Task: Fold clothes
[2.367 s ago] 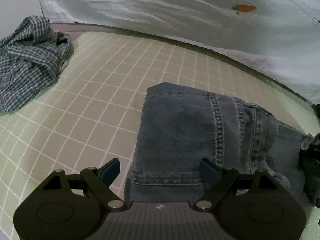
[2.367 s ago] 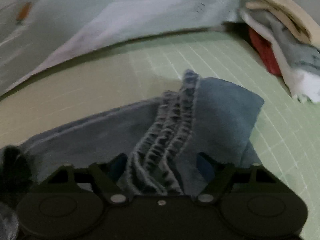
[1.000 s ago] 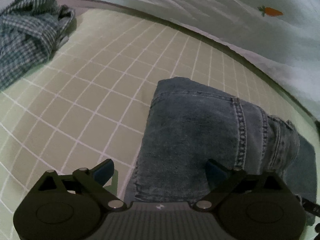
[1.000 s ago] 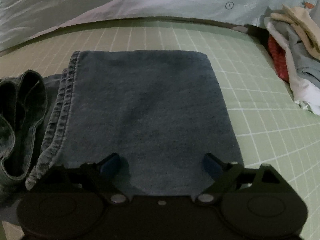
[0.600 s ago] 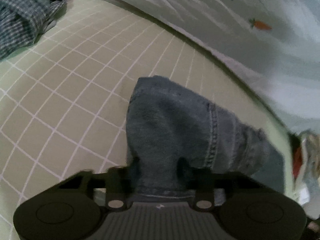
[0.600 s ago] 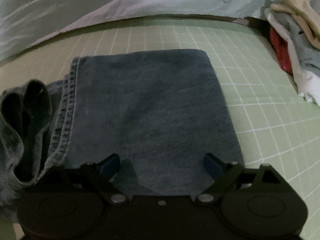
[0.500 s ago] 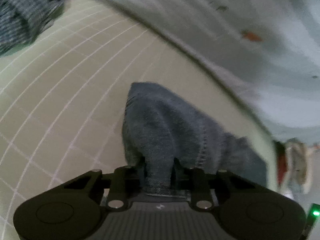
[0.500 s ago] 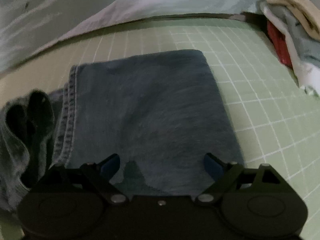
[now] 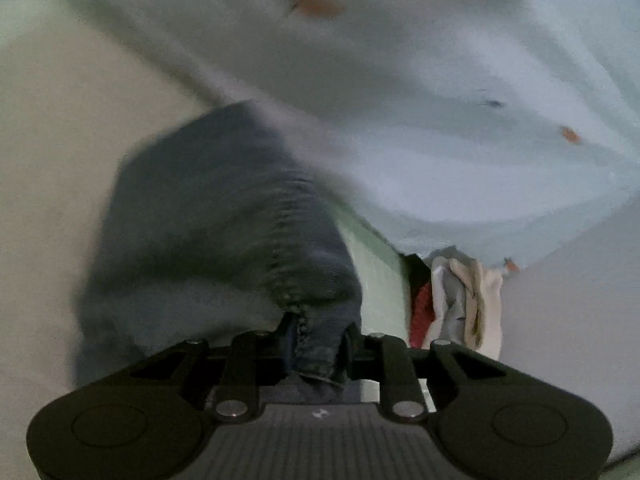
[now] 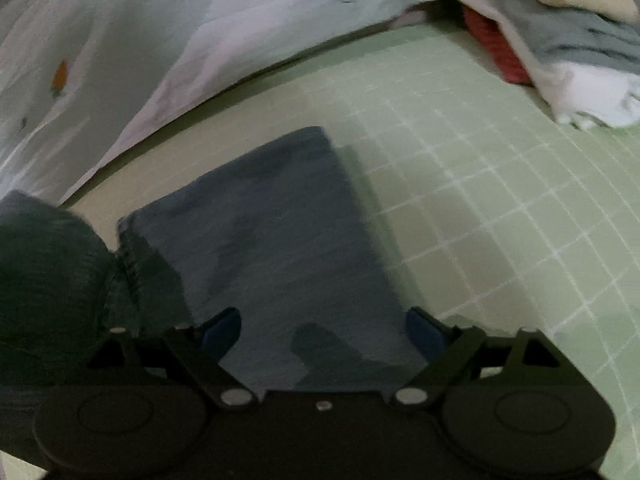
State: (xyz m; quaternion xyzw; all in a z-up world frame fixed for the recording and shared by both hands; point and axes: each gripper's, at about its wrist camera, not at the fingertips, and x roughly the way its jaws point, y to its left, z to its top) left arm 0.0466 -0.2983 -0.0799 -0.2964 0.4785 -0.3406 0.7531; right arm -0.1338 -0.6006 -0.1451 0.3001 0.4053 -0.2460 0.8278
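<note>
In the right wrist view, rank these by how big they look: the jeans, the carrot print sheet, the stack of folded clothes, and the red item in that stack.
1. Carrot print sheet, about level with
2. jeans; the jeans lie nearer the camera, so their order is unsure.
3. Stack of folded clothes, partly cropped.
4. Red item.

Work surface: pale green mat [image 10: 500,184] with a white grid — the lines read clearly in the right wrist view and are smeared by blur in the left wrist view. Along the mat's far edge hangs or lies a pale, mint-tinted sheet [image 10: 208,28], wrinkled, printed with small orange carrot motifs and a few dark marks. A narrow dark gap runs between the sheet's hem and the mat. At the far right corner of the mat, a stack of folded laundry [image 10: 560,40] — beige on top, grey and white beneath, red lowest. Lighting dim, even.
</note>
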